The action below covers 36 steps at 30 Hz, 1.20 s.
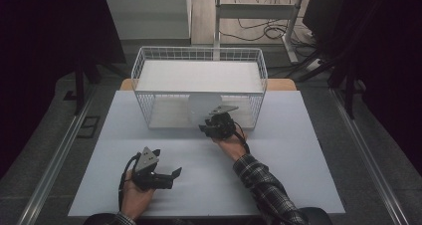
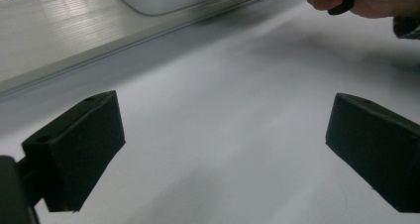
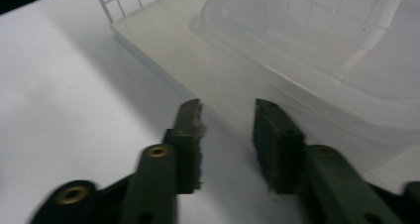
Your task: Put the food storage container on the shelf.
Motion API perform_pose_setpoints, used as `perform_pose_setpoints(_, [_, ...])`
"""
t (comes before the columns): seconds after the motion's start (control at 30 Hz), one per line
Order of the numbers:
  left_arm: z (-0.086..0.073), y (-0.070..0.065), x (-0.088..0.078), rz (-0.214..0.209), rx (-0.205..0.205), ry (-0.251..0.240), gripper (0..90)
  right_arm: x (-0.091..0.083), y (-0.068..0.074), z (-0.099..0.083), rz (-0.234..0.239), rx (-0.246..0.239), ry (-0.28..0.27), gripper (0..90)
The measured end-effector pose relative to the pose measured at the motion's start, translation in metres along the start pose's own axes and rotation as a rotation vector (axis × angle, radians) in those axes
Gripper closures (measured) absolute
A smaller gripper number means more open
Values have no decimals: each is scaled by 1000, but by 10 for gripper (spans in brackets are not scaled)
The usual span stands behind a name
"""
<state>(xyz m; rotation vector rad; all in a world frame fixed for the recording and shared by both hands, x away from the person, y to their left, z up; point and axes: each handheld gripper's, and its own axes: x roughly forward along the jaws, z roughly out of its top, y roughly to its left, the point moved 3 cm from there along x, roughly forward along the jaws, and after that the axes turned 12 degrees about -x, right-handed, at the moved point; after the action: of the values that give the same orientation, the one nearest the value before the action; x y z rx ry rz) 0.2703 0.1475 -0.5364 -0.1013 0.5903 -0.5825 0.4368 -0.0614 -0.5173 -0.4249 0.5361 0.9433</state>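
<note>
Plastic container, pale and translucent, sits on the lower shelf of a white wire basket at the far side of the surface in the high view; the right tool is at the basket's open front, just beside the container, while the left tool rests low on the surface, well apart from it. From the left tool view, its jaws stand wide apart with bare surface between them. From the right tool view, its jaws are partly apart with nothing between them, the container lying just beyond their tips.
</note>
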Motion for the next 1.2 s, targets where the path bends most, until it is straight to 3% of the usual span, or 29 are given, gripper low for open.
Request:
perform_pose_setpoints(0.1, [-1,0,1,-5,1,5,11,-7,4,2,15,-4,0,453])
perform_pose_setpoints(0.53, [-1,-1,3,-10,3,12,3,-34,19,3,36,-46,-25,238])
perform_pose_setpoints(1.2, [-3,-1,6,-16,10,44,3,-47,25,-22,32,-69,28,70])
